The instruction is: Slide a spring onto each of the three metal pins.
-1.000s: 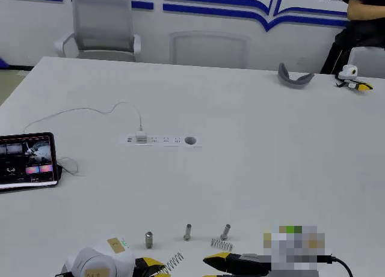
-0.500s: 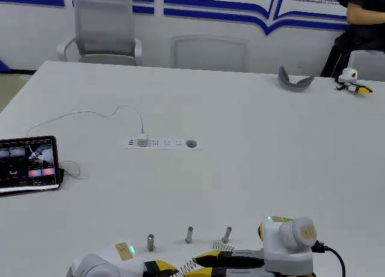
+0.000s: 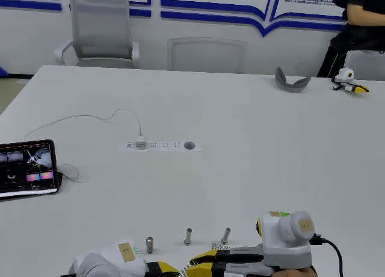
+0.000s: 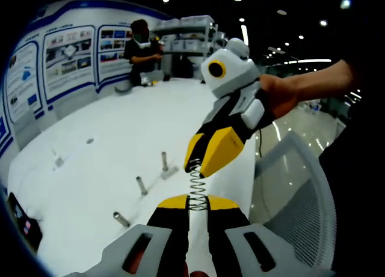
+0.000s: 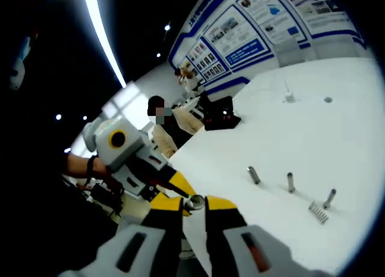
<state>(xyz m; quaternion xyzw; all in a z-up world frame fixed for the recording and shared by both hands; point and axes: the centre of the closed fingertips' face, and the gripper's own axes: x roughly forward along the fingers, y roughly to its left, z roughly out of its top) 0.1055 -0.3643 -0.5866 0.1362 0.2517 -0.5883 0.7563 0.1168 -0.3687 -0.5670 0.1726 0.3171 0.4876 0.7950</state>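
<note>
Your left fingers [image 4: 171, 206] and right fingers [image 4: 221, 146] are both clenching the spring [image 4: 196, 190], axis running six-to-twelve, pins [image 4: 141, 185] standing at ten o'clock.

Head view: bright, even overhead illumination; the white table [image 3: 252, 121] carries faint, soft shadows. Gripper views: strong fisheye bending toward the edges; ceiling strip light [image 5: 99, 33] blown out at upper left; spring [image 4: 196, 190] resolves sharply at centre frame.
</note>
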